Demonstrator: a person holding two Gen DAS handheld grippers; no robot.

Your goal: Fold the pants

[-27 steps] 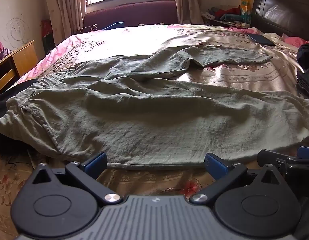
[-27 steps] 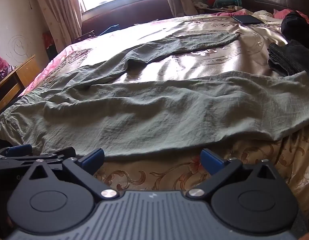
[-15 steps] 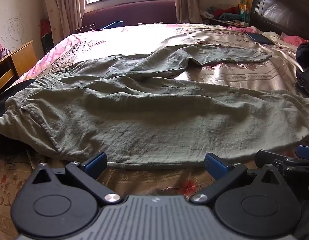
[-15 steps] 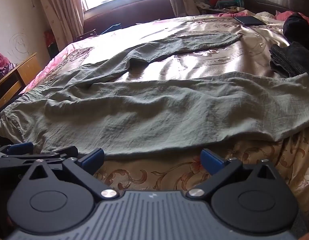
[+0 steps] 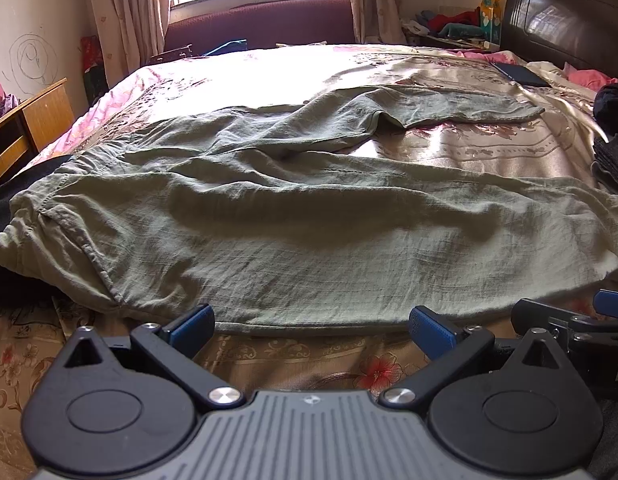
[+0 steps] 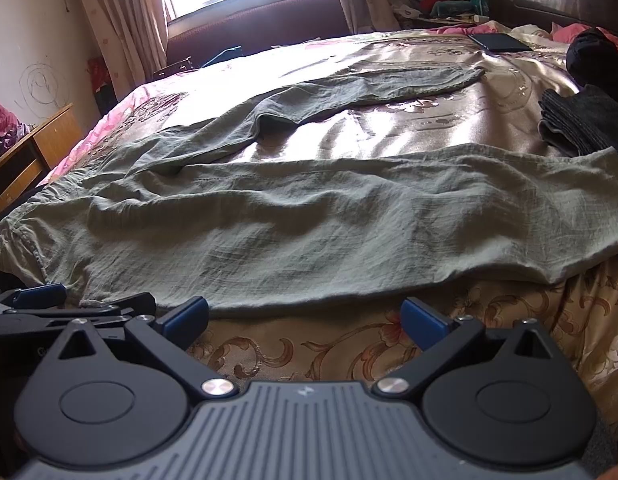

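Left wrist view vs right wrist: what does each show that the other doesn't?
Left wrist only: the black cloth under the waistband end on the left, and the right gripper at the right edge, its own jaws open.

Right wrist only: the near leg's hem in full, the folded dark clothes beside it, and the left gripper at the left edge.

Both: the green pants spread flat on the bedspread, legs apart, the dark tablet near the headboard, the window, and open jaws short of the near edge.
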